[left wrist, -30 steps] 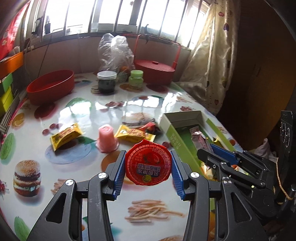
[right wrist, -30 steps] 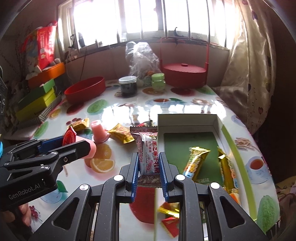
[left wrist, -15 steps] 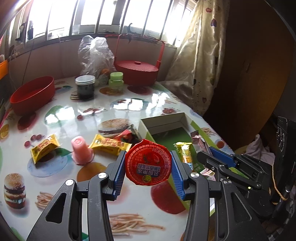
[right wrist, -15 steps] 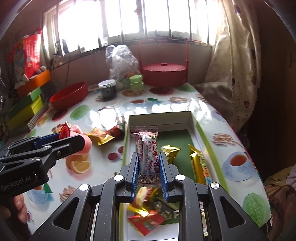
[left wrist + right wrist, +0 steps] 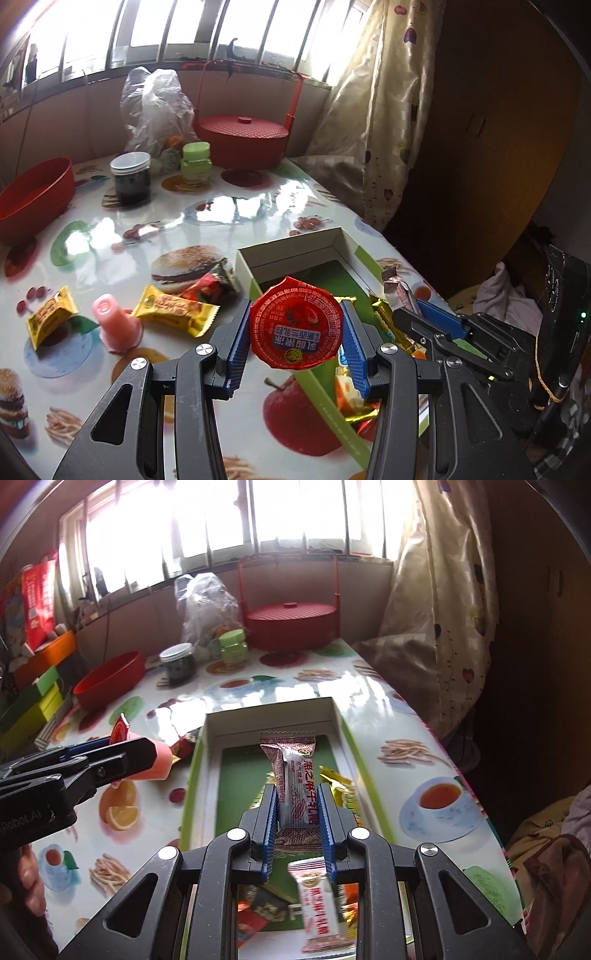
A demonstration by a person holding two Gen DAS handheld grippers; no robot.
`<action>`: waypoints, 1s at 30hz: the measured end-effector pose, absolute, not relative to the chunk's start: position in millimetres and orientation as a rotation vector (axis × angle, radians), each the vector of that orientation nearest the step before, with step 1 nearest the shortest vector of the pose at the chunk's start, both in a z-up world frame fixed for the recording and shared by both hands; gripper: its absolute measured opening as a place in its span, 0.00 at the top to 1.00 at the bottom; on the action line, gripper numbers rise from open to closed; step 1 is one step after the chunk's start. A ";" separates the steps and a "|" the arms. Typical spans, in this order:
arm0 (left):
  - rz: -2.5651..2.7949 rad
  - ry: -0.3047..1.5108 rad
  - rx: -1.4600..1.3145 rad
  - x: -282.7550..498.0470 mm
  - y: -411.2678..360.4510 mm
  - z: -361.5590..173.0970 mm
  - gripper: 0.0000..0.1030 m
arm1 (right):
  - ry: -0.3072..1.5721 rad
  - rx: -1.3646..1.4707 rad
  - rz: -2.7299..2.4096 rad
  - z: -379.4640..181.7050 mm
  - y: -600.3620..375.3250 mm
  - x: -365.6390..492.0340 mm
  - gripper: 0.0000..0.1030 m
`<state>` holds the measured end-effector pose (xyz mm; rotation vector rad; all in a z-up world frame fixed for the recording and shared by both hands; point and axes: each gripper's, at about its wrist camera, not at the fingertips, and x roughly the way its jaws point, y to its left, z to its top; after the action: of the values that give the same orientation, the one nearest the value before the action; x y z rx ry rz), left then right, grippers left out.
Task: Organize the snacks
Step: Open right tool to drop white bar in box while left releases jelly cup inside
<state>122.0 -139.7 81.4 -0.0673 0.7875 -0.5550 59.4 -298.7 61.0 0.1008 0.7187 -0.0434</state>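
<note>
My left gripper (image 5: 295,334) is shut on a jelly cup with a red foil lid (image 5: 295,328), held above the near left edge of the open green box (image 5: 291,254). My right gripper (image 5: 297,808) is shut on a pink-and-white candy bar wrapper (image 5: 295,775) and holds it over the green box (image 5: 199,760), which has several wrapped snacks in it. On the table left of the box lie two yellow wrapped bars (image 5: 173,310), a red packet (image 5: 207,286) and an upturned pink jelly cup (image 5: 112,325).
At the back of the table stand a red bowl (image 5: 33,195), a dark jar (image 5: 131,177), a green-lidded jar (image 5: 195,162), a plastic bag (image 5: 155,107) and a red lidded basket (image 5: 240,140). A curtain (image 5: 384,129) hangs at the right edge.
Both grippers have moved right toward the green box with their snacks still held. The right gripper is now over the box's inside; the left is at its near left edge.
</note>
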 end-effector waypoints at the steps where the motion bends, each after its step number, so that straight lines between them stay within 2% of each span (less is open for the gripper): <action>1: -0.563 0.789 -0.065 123.5 -142.5 80.5 0.54 | 0.721 0.103 -0.048 59.9 -301.2 59.8 0.80; 30: -0.571 0.859 0.008 152.8 -180.6 47.4 0.54 | 0.776 0.085 -0.074 34.1 -315.9 81.1 0.80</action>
<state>152.8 -180.6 47.4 0.0079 0.8585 -0.5711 81.1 -315.9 34.1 0.0847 0.7756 -0.0740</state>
